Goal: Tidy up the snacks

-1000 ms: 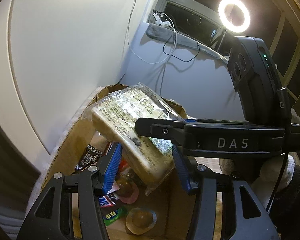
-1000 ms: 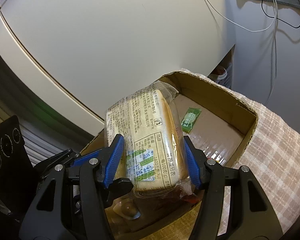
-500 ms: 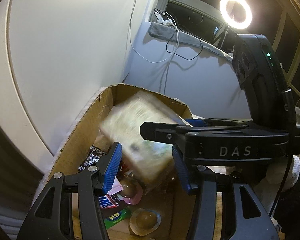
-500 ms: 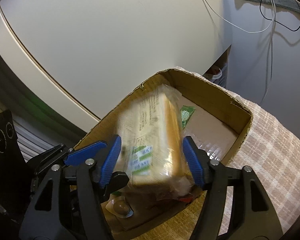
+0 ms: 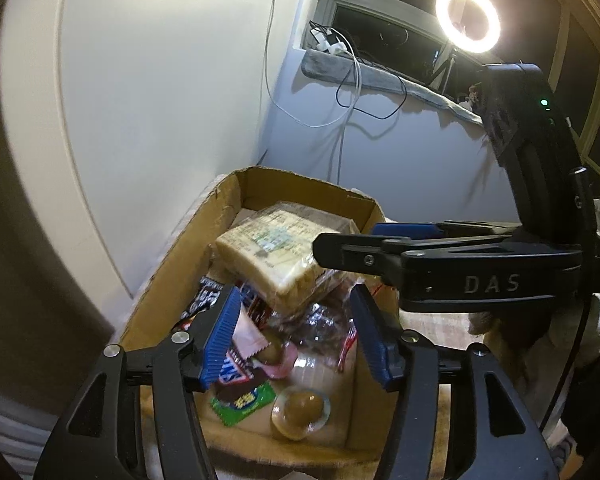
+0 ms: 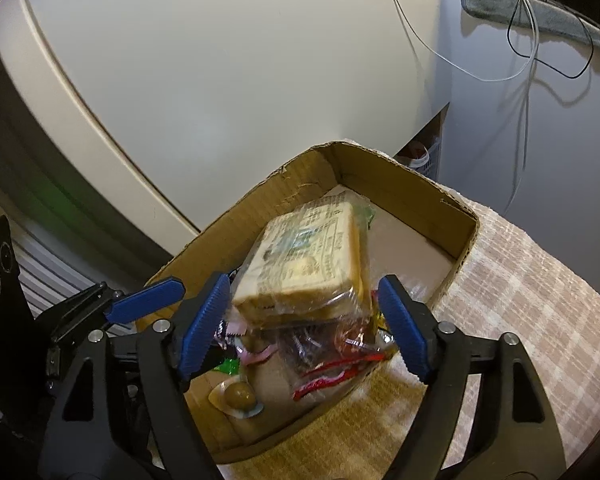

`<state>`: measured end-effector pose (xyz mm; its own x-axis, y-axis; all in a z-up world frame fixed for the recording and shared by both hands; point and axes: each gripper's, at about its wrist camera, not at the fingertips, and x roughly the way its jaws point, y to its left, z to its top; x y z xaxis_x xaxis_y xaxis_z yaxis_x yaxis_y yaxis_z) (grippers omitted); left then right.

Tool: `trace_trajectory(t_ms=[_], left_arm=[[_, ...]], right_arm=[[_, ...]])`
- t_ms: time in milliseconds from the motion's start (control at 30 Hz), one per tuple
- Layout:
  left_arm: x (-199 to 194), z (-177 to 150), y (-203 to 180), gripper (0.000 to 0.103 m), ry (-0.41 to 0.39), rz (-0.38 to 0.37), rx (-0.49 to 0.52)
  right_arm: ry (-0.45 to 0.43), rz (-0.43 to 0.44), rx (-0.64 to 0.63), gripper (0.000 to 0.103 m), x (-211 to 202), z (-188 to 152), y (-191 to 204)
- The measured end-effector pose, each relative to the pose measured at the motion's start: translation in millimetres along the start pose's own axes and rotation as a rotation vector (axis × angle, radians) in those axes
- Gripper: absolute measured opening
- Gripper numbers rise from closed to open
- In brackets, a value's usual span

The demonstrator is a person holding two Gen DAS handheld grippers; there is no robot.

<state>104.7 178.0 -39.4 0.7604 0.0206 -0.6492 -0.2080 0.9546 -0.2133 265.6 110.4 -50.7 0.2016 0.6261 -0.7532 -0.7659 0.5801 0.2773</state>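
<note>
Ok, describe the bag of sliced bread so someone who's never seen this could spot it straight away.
Find the open cardboard box on the checked cloth. Inside, the bread bag lies tilted on a heap of small snack packets, just ahead of the open right claw. It is by far the biggest item: a pale sliced loaf in clear plastic with a printed label, unlike the little wrapped sweets around it.
</note>
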Motion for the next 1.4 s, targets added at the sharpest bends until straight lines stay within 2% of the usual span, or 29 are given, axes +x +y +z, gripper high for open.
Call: trace_trajectory(t_ms=[167, 267, 500, 600, 800, 1133, 1400], left_arm=[[-15, -9, 0, 0.069, -0.01, 0.021, 0.006], [-24, -15, 0, 0.07, -0.017, 0.032, 0.002], [-50, -28, -7, 0.079, -0.054, 0.06, 0.007], [-60, -34, -12, 0.079, -0.069, 0.078, 0.01], [-76, -45, -19, 0.081, -0.108, 0.136, 0.011], [-86, -51, -23, 0.082, -0.121, 0.167, 0.003], [-91, -51, -31, 0.082, -0.132, 0.166, 0.014]], right_arm=[[-0.032, -0.03, -0.009, 0.084, -13, -8, 7], [-0.062, -0.064, -0.024, 0.085, -24, -18, 13], [-0.155, -0.193, -0.082, 0.086, -60, -50, 37], [-0.211, -0.258, -0.094, 0.093, -78, -64, 48], [-0.279, -0.354, -0.099, 0.1, -104, -81, 55], [-0.306, -0.372, -0.053, 0.102, -121, -97, 51], [-0.308, -0.375, -0.07, 0.102, -124, -101, 53]])
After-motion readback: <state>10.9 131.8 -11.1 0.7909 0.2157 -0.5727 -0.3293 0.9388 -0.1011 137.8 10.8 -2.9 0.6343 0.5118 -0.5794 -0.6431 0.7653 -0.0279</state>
